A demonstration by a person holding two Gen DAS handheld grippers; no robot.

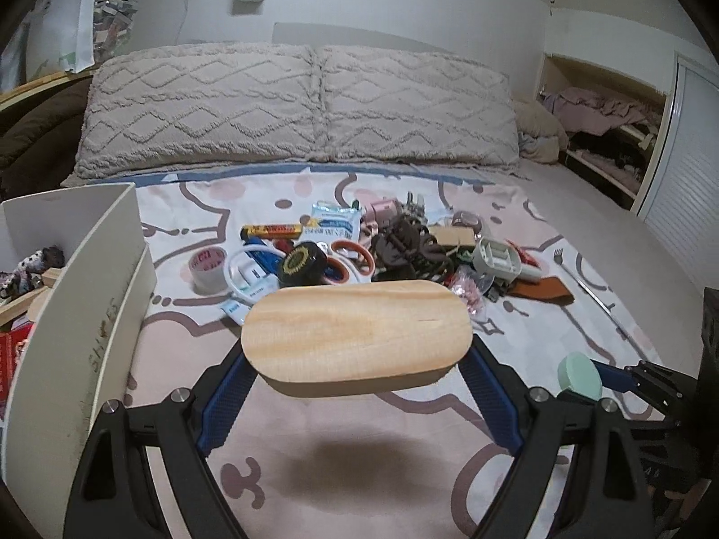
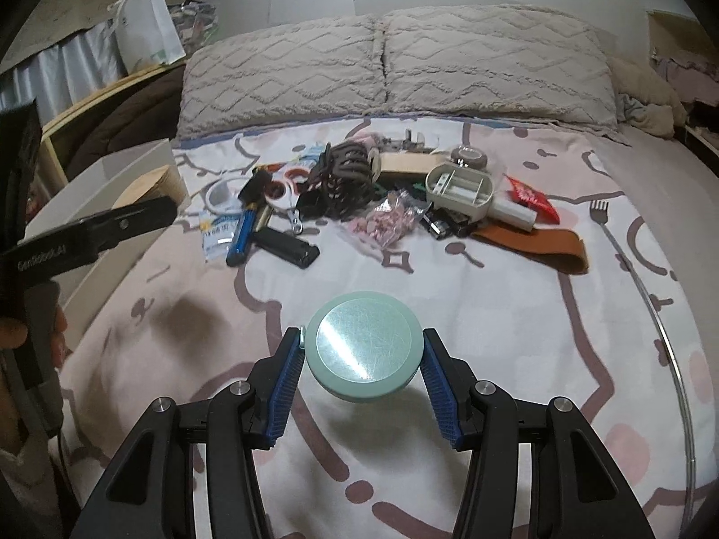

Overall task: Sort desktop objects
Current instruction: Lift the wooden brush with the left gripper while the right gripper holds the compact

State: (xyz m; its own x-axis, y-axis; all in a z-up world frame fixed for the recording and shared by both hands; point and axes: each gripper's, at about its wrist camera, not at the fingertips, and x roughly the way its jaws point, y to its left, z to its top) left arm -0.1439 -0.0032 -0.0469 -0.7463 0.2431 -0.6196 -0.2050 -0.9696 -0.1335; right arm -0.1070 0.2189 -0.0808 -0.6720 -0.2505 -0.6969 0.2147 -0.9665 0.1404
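Note:
My left gripper (image 1: 357, 355) is shut on an oval wooden board (image 1: 355, 330) and holds it above the bed, to the right of a white box (image 1: 76, 314). My right gripper (image 2: 364, 359) is shut on a round mint-green compact mirror (image 2: 364, 348) and holds it above the sheet. The mirror also shows in the left wrist view (image 1: 579, 377). A pile of small objects (image 2: 359, 188) lies on the bed beyond both grippers: tape rolls, a brown hair claw, a blue tube, a bag of pink bits, a beige plastic holder.
The white box holds a few items at the left edge. A brown strap (image 2: 539, 242) and a long metal fork (image 2: 602, 220) lie right of the pile. Two textured pillows (image 1: 292, 108) line the far side. The left gripper's handle (image 2: 90, 233) shows at the left.

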